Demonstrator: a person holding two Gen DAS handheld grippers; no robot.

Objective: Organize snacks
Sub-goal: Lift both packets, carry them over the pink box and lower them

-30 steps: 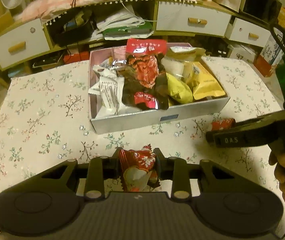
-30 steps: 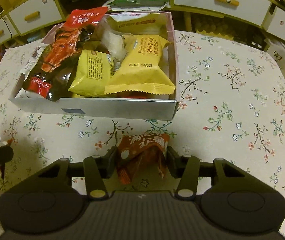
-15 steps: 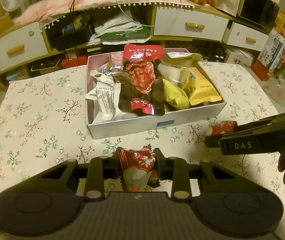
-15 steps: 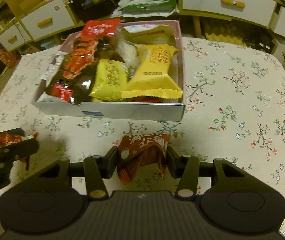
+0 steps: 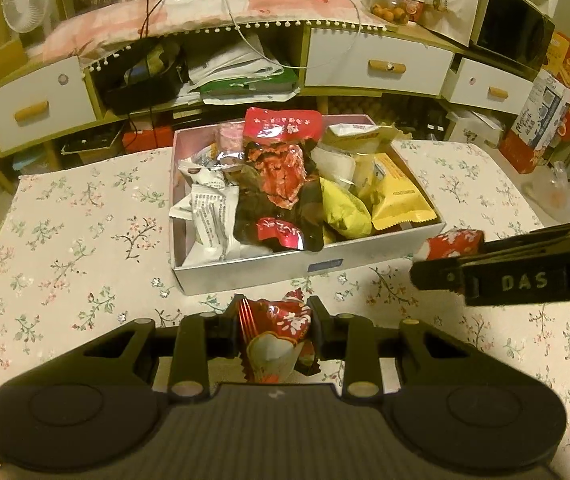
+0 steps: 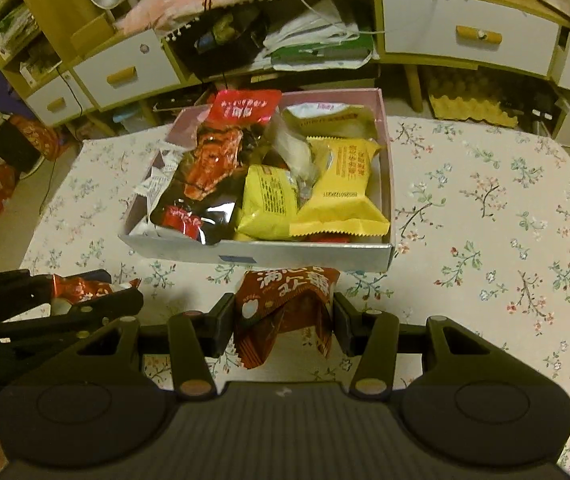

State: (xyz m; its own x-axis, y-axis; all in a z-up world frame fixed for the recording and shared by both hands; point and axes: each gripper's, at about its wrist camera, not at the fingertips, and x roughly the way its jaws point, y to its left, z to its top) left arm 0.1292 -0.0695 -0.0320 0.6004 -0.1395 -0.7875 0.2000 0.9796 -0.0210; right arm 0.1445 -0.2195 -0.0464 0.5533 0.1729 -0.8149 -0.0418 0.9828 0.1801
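A worktop under a floral cloth [image 6: 485, 208] carries one shallow white cardboard box [image 6: 305, 254], heaped with snack packs: two yellow pillow packs [image 6: 345, 192], one long red-and-black pouch [image 6: 209, 168], several white wrappers [image 5: 209, 216]. Two black grippers hover before the box's near wall. The left gripper [image 5: 275, 334] is clenched on a small red foil snack packet [image 5: 275, 340]; the right gripper [image 6: 285, 314] grasps a small reddish-brown snack packet with white characters [image 6: 289, 304].
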